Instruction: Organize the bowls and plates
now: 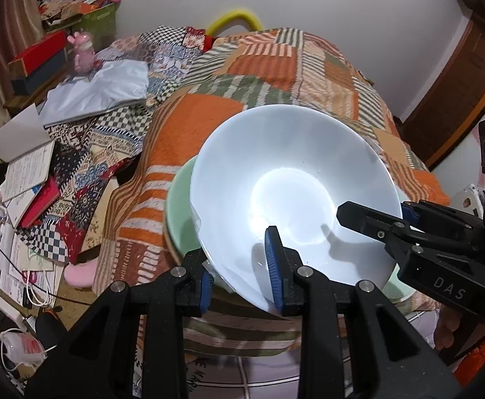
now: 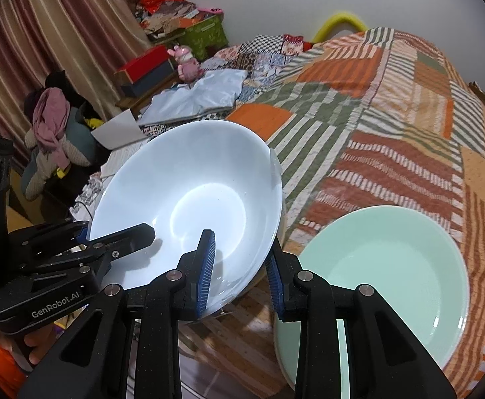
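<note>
A white bowl [image 1: 292, 179] is held tilted above the patchwork bedcover. My left gripper [image 1: 241, 279] is shut on its near rim, one pad inside and one outside. My right gripper [image 2: 241, 272] is shut on the opposite rim of the white bowl [image 2: 192, 199]; it shows in the left wrist view [image 1: 372, 219] at the right. A pale green plate [image 2: 382, 272] lies on the bedcover right of the bowl; in the left wrist view the green plate [image 1: 179, 219] shows under the bowl.
The orange and green patchwork bedcover [image 2: 392, 116] covers the bed. Books and papers [image 1: 26, 173], a folded white cloth [image 1: 99, 93], a pink figurine [image 1: 82, 53] and boxes [image 1: 39, 63] lie at the left. Cables [image 1: 19, 299] lie on the floor.
</note>
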A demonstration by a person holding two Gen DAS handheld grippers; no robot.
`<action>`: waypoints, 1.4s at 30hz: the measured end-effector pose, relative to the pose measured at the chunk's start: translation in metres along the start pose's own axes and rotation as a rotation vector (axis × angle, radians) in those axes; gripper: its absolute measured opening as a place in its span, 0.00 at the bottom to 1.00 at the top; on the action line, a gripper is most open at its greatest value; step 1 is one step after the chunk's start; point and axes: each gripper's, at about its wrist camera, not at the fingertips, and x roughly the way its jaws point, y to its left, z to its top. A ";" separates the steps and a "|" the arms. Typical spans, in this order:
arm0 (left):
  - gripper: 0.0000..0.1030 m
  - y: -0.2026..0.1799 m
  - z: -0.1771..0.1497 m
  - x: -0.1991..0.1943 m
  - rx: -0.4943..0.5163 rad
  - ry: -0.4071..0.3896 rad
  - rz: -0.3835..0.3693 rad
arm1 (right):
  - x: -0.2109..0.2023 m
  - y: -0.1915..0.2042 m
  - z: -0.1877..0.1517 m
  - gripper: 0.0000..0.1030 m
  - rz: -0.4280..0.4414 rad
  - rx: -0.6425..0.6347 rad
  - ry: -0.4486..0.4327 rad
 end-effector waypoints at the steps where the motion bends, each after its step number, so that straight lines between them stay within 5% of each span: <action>1: 0.27 0.002 -0.001 0.002 -0.003 0.003 0.002 | 0.004 0.001 0.000 0.26 0.002 0.000 0.008; 42: 0.27 0.027 0.009 0.016 -0.034 0.030 0.025 | 0.013 -0.012 -0.003 0.27 0.007 0.006 0.050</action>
